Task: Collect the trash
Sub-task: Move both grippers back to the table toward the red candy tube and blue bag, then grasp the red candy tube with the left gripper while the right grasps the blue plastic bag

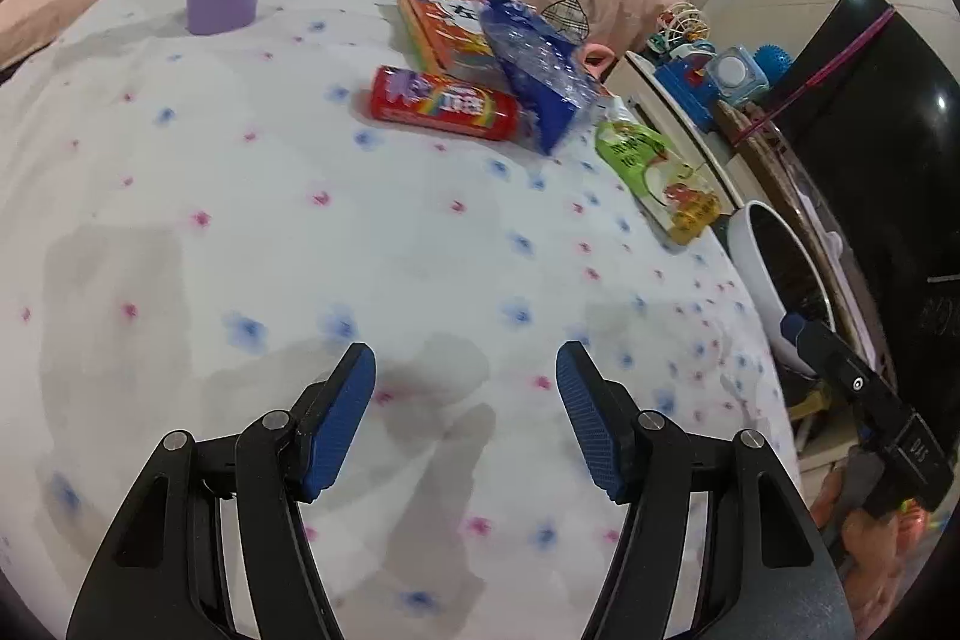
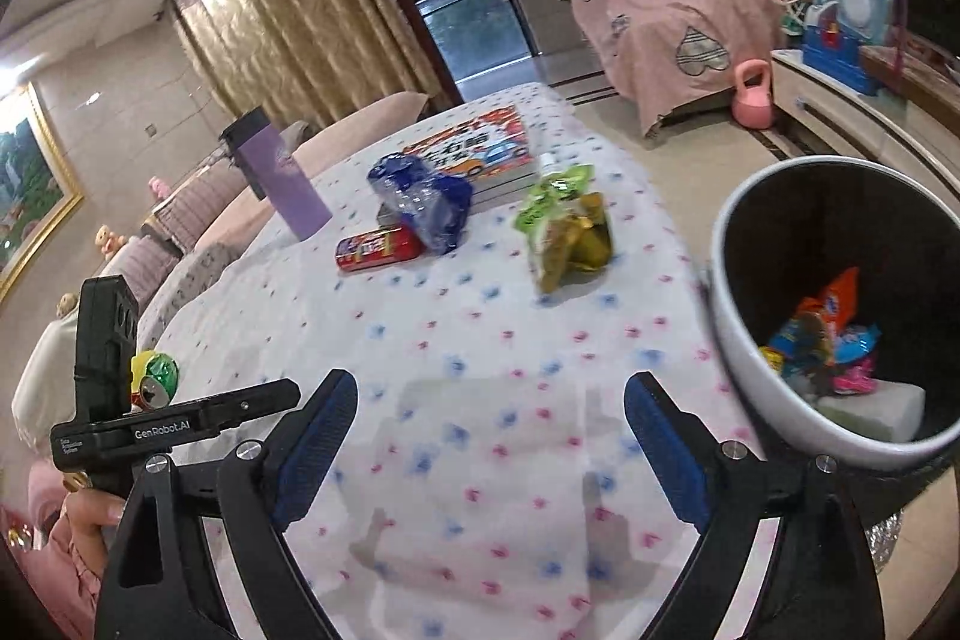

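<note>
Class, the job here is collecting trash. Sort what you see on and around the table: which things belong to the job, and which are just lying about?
Belongs to the job:
- green snack pouch
- blue wrapper
- red candy tube
- trash bin, wrappers already inside
- left gripper and right gripper, both open and empty

Lying about:
- purple bottle
- picture book
- pink kettlebell

Crumpled wrappers (image 2: 825, 340) inside bin (image 2: 738, 340)

My right gripper (image 2: 489, 436) hung empty, jaws wide, over the flower-dotted white tablecloth (image 2: 480, 340), beside the wrapper-filled white bin (image 2: 744, 340).
</note>
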Demonstrator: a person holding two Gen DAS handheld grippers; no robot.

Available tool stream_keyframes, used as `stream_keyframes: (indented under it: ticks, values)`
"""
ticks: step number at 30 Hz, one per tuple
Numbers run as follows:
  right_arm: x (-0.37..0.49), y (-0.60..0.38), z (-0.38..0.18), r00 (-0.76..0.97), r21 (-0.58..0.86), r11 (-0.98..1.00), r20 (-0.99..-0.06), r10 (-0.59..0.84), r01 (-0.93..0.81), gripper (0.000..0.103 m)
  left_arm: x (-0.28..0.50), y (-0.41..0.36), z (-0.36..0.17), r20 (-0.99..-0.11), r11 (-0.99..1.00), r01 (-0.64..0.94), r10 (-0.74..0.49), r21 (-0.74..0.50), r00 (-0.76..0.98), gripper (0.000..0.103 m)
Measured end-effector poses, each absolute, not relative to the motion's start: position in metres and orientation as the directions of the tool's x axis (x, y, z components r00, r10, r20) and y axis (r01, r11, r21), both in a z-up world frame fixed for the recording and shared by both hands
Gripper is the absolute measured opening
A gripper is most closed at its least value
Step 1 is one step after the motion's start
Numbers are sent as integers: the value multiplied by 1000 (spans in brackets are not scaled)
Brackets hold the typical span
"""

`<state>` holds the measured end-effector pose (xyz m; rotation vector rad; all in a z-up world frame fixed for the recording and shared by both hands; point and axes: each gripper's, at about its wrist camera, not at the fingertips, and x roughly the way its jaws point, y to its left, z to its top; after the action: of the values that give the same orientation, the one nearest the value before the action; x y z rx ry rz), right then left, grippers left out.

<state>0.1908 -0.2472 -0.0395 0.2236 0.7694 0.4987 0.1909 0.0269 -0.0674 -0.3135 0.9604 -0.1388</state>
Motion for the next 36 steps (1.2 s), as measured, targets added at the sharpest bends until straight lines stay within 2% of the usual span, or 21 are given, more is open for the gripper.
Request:
stream_keyframes:
  ticks: [3, 5, 12, 14, 20, 26, 30, 31, 33, 34, 36]
  values:
    - [197, -235, -39, 598, 365, 855, -611, 518, -368, 92, 195, 32, -67, -785, 957, -2, -237, -291, 573, 65]
    - [204, -225, -39, 589, 360, 850, -613, 527, -386, 92, 199, 34, -66, -786, 963, 12, -228, -270, 574, 69]
    - [234, -197, -34, 567, 333, 835, -618, 545, -438, 92, 231, 48, -64, -785, 975, 78, -212, -206, 582, 71]
    - [249, -189, -31, 559, 328, 829, -620, 550, -453, 92, 242, 50, -64, -787, 976, 112, -217, -187, 578, 80]
    - [291, -164, -28, 560, 279, 828, -628, 540, -486, 92, 279, 53, -58, -775, 967, 227, -229, -112, 589, 85]
    - [326, -143, -33, 544, 242, 829, -657, 523, -505, 92, 311, 58, -57, -780, 944, 316, -267, -93, 567, 87]
    - [347, -138, -41, 508, 289, 817, -665, 547, -499, 90, 322, 56, -62, -795, 935, 345, -274, -87, 542, 87]
    - [350, -137, -43, 507, 292, 819, -668, 544, -494, 85, 322, 54, -63, -796, 934, 348, -266, -74, 544, 87]
    - [354, -133, -46, 493, 292, 819, -682, 541, -494, 57, 324, 50, -64, -803, 937, 347, -239, -42, 547, 87]
    - [354, -132, -47, 494, 284, 821, -685, 535, -495, 48, 325, 49, -65, -803, 936, 349, -240, -43, 546, 87]
    - [348, -131, -44, 506, 265, 822, -681, 530, -504, 37, 327, 46, -63, -799, 935, 353, -243, -42, 551, 87]
